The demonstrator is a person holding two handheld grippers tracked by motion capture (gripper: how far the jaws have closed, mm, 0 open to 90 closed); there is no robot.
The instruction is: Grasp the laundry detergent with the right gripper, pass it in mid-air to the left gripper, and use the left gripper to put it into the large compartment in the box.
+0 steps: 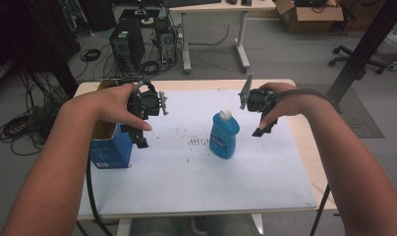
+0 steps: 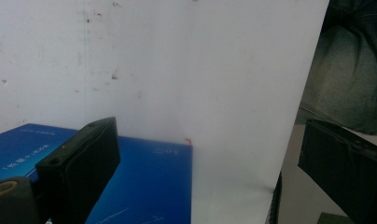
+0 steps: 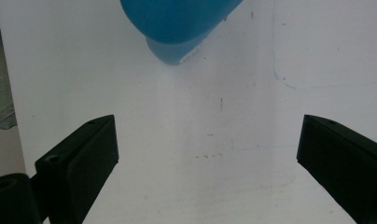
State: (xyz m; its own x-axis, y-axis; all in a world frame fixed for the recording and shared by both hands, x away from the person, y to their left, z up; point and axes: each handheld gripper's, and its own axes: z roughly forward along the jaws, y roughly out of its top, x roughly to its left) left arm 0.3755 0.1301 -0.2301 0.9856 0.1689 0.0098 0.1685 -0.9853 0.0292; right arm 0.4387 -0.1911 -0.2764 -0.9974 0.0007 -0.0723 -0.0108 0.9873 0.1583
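High view has me hovering both grippers, left gripper (image 1: 143,129) by the blue box (image 1: 110,147) and right gripper (image 1: 264,120) beside the blue bottle (image 1: 223,135) standing mid-surface (image 1: 186,182), fingers spread wide and empty, seemingly lined up to take the bottle.

A blue bottle (image 1: 223,136) with a white cap (image 1: 225,114) stands upright near the middle of the white table top. Well to its left, at the table's left edge, stands an open blue box (image 1: 110,147), its top flaps raised.
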